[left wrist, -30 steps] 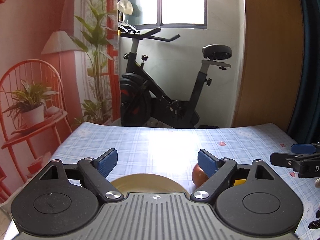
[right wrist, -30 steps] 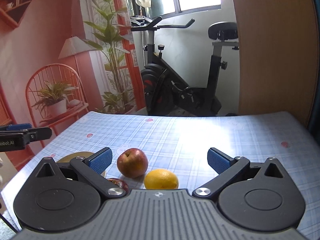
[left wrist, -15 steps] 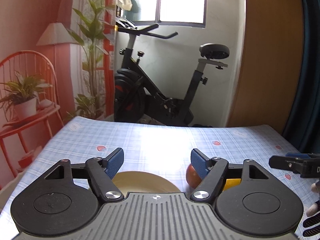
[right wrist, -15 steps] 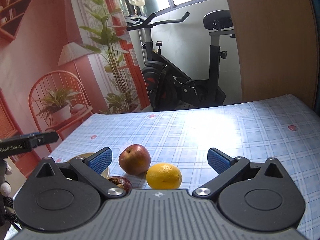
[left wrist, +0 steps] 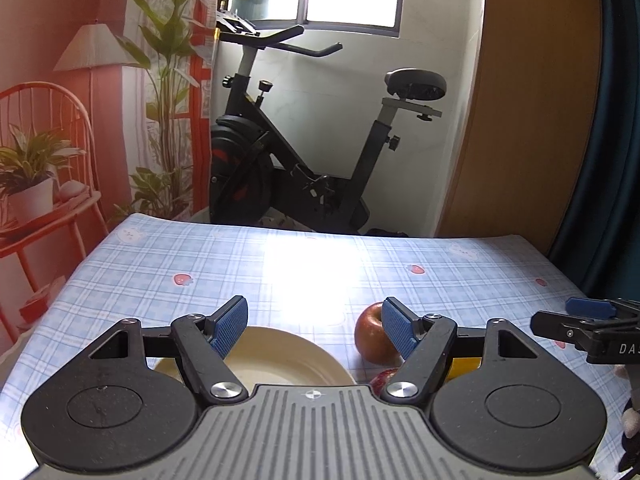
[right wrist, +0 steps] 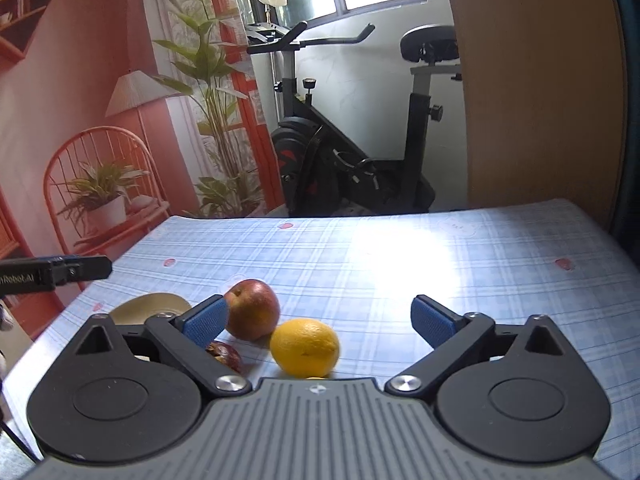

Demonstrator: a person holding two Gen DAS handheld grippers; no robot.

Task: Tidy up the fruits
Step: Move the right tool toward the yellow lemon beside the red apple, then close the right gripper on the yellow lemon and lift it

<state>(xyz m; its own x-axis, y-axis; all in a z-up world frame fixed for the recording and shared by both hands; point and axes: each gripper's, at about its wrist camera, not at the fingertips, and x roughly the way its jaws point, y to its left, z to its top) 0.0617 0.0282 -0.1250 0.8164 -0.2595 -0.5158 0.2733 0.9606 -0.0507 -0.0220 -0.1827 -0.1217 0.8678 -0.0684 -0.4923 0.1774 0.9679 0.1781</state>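
Three fruits lie beyond the right hand-held gripper (right wrist: 316,322), the lemon (right wrist: 305,347) between its wide, empty, closing jaws.

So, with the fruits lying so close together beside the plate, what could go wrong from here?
1. The apple, lemon and small dark fruit sit bunched; gripping one may roll the others.
2. The right gripper, jaws closing around nothing, could push the lemon.
3. The plate might slide.
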